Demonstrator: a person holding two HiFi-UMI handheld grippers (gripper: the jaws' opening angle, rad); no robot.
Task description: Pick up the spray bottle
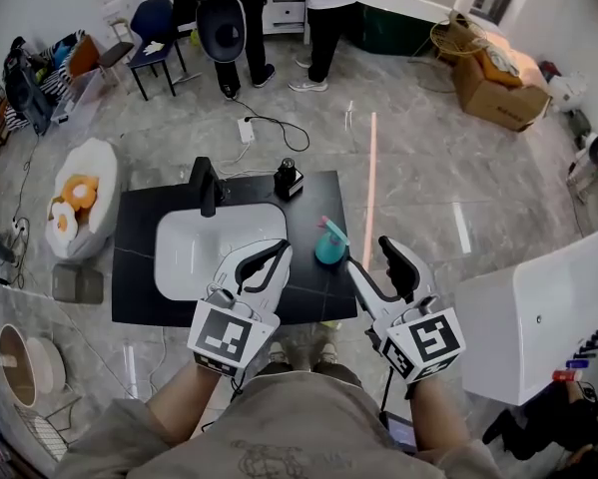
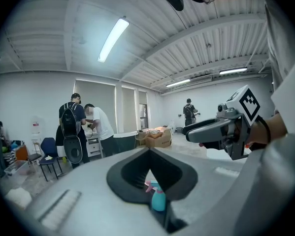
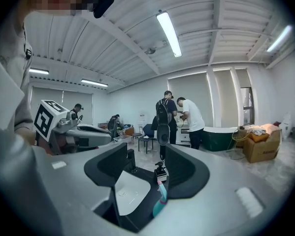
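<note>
You are poising the open, empty right hand-held gripper [image 1: 368, 253] beside the spray bottle [image 1: 328, 244] for grasping. The closed, empty left hand-held gripper [image 1: 277, 250] is idling across it.

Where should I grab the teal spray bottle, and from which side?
Probably the rounded body of the teal plastic spray bottle, below its jutting pink trigger head. It stands upright on the black countertop, right of the white sink, so come in level from its near right, where the open right hand-held gripper is.
</note>
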